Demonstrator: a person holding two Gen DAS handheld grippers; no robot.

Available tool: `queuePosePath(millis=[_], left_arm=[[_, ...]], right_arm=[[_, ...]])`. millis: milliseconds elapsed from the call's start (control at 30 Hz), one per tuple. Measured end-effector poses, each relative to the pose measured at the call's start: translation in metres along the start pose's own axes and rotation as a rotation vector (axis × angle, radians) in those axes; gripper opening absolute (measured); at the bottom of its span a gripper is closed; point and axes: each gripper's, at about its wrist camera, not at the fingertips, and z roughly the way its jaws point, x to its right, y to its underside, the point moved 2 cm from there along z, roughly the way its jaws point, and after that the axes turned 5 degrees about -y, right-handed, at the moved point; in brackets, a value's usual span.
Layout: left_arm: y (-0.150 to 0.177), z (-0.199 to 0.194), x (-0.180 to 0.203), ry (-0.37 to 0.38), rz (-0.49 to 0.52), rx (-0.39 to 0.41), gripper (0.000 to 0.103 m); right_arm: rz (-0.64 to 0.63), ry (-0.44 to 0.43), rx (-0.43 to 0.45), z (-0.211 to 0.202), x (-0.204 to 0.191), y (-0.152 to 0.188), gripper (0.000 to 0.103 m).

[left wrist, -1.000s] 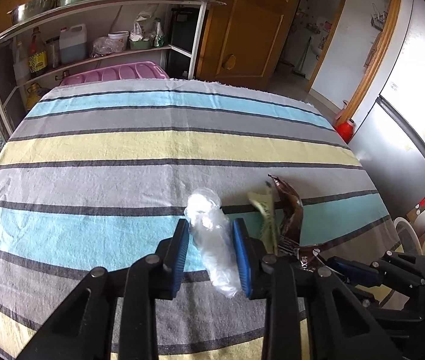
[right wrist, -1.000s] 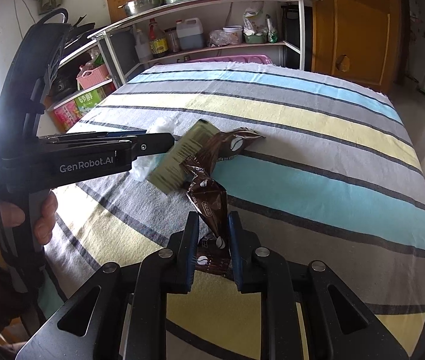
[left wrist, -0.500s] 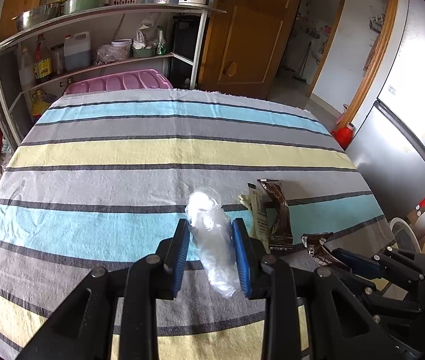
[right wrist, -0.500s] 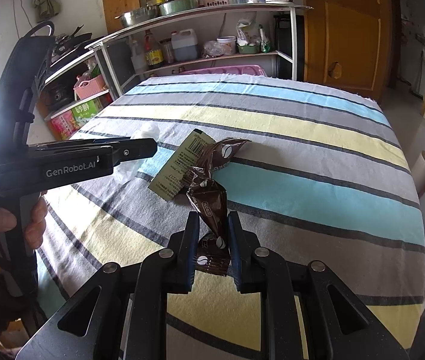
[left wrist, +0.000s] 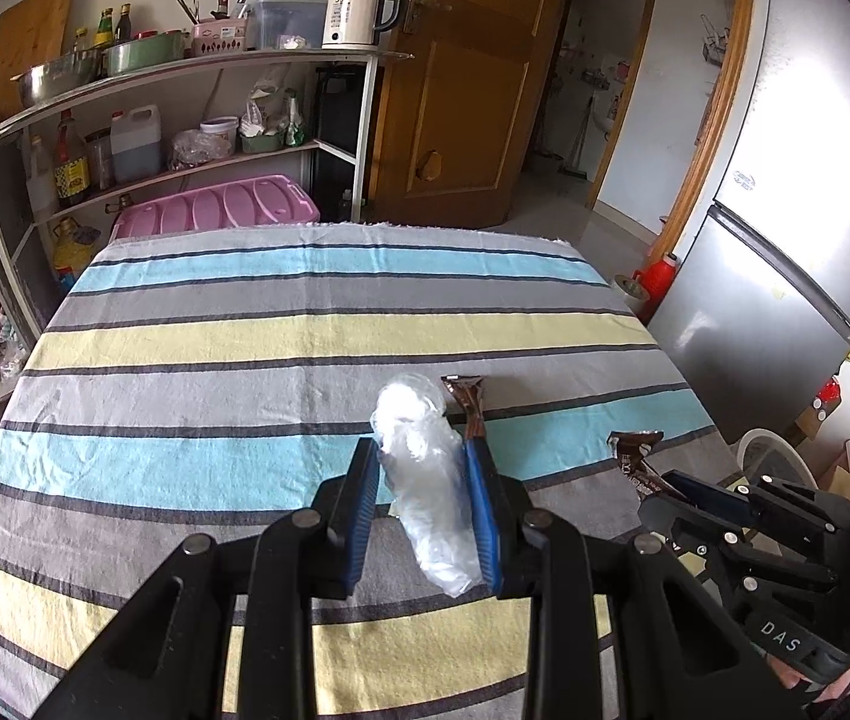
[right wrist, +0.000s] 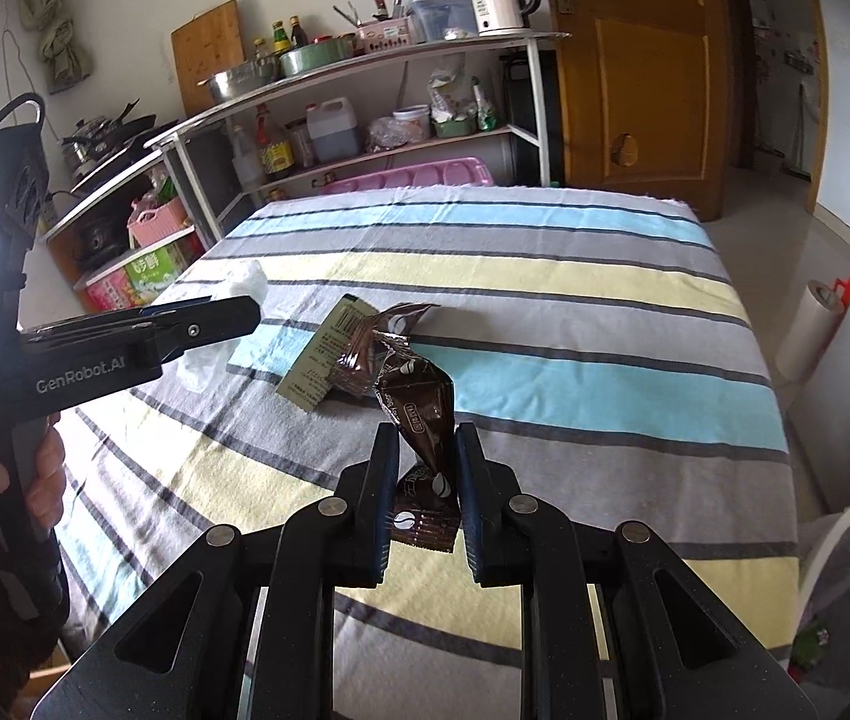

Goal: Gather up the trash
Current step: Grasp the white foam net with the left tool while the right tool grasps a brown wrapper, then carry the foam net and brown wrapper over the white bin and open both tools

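Note:
My left gripper (left wrist: 420, 450) is shut on a crumpled clear plastic wrap (left wrist: 425, 480), held above the striped tablecloth (left wrist: 305, 330). Just behind it a brown wrapper (left wrist: 466, 399) lies on the cloth. My right gripper (right wrist: 425, 438) is shut on a brown coffee-bean wrapper (right wrist: 422, 414), lifted clear of the table. Beyond it lie an olive-green wrapper (right wrist: 326, 360) and another brown wrapper (right wrist: 365, 348), touching each other. In the right wrist view the left gripper (right wrist: 239, 315) enters from the left with the clear plastic (right wrist: 248, 282). In the left wrist view the right gripper (left wrist: 664, 480) shows at the right.
A white bin (right wrist: 844, 516) stands by the table's near right corner. A metal shelf rack (left wrist: 185, 66) with bottles and bowls and a pink lid (left wrist: 215, 210) stand beyond the far edge. A fridge (left wrist: 784, 240) is at the right. A hand (right wrist: 41, 480) grips the left tool.
Both grippers have risen and drawn back from the table, each keeping its grip. The brown wrapper in the right gripper has come away from the two wrappers left on the cloth.

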Motion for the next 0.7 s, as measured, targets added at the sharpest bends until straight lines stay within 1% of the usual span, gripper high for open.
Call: queuePosePath(millis=[300, 700], left_arm=[[-0.001, -0.015, 0.035, 0.048, 0.061, 0.027, 0.031], [0.001, -0.024, 0.107, 0.146, 0.179, 0.038, 0.031]], right_arm=[[0.050, 0.047, 0.063, -0.039, 0.017, 0.005, 0.020], [0.156, 0.155, 0.143, -0.101, 0.064, 0.024, 0.020]])
